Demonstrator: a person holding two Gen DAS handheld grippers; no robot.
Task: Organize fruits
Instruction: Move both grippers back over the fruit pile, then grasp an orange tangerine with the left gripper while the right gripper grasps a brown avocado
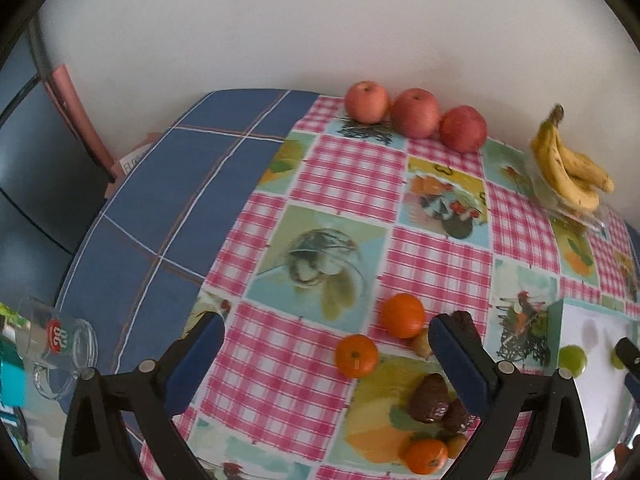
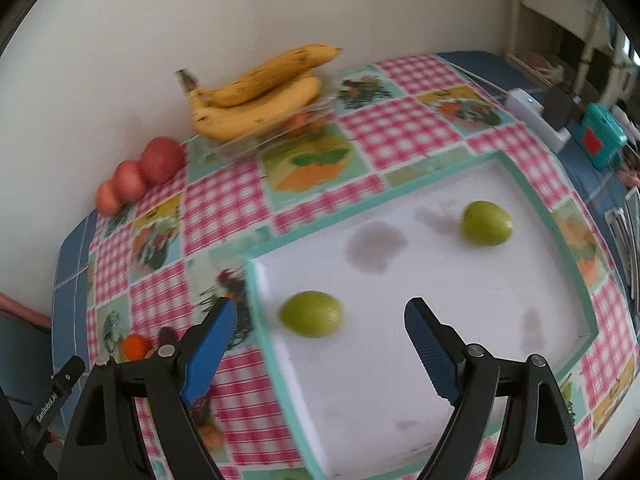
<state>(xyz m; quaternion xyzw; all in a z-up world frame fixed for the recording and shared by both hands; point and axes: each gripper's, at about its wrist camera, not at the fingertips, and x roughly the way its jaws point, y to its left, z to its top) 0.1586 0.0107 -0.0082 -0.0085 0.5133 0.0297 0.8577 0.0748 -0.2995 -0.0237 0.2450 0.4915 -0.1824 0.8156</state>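
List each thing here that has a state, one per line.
left gripper: open, empty.
right gripper: open, empty, over the tray.
tray: holds two green fruits.
glass mug: lying on its side, empty.
bananas: resting in a clear dish.
apples: lined up along the wall.

In the left wrist view, the white tray (image 1: 592,380) runs off the right edge, and a second green fruit (image 1: 617,359) on it is half hidden behind a dark gripper tip. A blue finger (image 1: 460,356) covers part of a small yellowish fruit (image 1: 421,345) and a dark fruit (image 1: 464,320). In the right wrist view, motion blur smears the nearer green fruit (image 2: 311,314); the clear dish (image 2: 276,132) under the bananas (image 2: 256,92) is indistinct.
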